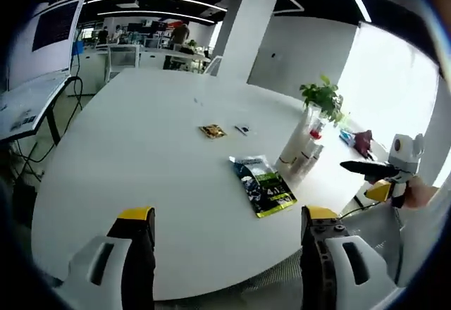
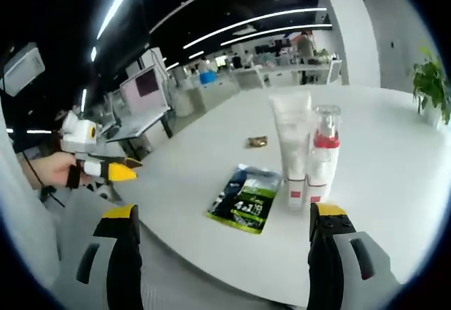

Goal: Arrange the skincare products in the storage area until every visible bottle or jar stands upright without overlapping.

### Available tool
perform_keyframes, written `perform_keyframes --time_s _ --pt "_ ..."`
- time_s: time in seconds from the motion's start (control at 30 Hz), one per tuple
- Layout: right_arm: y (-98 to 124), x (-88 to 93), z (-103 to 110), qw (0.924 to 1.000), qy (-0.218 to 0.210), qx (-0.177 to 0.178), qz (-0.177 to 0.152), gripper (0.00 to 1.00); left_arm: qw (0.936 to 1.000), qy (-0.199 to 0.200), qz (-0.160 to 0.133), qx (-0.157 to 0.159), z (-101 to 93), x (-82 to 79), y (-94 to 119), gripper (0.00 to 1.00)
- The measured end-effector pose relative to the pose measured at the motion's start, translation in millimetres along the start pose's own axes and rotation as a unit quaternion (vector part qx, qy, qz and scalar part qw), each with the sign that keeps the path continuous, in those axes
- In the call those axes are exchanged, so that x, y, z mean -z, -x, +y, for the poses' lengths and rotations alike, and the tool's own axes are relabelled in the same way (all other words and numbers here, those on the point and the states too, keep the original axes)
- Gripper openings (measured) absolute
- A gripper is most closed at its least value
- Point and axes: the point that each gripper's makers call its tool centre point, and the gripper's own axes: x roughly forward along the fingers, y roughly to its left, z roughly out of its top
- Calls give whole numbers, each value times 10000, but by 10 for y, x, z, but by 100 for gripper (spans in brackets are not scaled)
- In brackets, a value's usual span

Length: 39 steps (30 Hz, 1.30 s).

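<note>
Right gripper view: tube (image 2: 291,144) and pump bottle (image 2: 322,153) stand upright, touching, beside the packet (image 2: 245,199); both grippers' jaws wide, empty.

The counter (image 2: 394,162) is a smooth white surface with a soft sheen that catches the ceiling lights. Near its front edge a flat sachet (image 2: 246,199) looks like glossy printed foil or plastic film in dark green and black. Just beside it, the white tube (image 2: 292,148) has a satin plastic skin, and the pump bottle (image 2: 323,156) is clear, shiny plastic with a red collar. A smaller gold-brown packet (image 1: 212,131) toward the counter's middle gleams like foil. The left tongs (image 1: 224,253) and right tongs (image 2: 224,250) show matt black and white moulded plastic with yellow tips.
</note>
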Motion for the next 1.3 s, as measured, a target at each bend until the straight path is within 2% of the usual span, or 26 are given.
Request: perform_keyframes --time_s 0.03,0.13,0.27,0.6,0.97,1.13,1.3 --pt "-15 14 4 10000 96 -9 11 100 10000 -61 -46 7 -1 -22 1 80" --pt "-14 48 -13 9999 96 -7 60 100 9997 -213 70 42 13 -16 -2 85" --pt "26 39 -138 9995 -262 129 -80 100 9992 -330 197 96 11 36 -9 88" --pt "27 44 -179 9991 -363 138 -147 100 9990 -358 270 87 30 44 -83 98" --pt "42 20 -211 9984 -479 184 -233 100 9977 -451 484 150 -27 -5 -234 99" --pt "33 25 -212 9983 -506 164 -218 100 9963 -542 609 260 -134 -39 -377 99" --pt "34 30 -208 9983 -521 164 -216 100 9955 -558 716 288 -138 -113 -526 98"
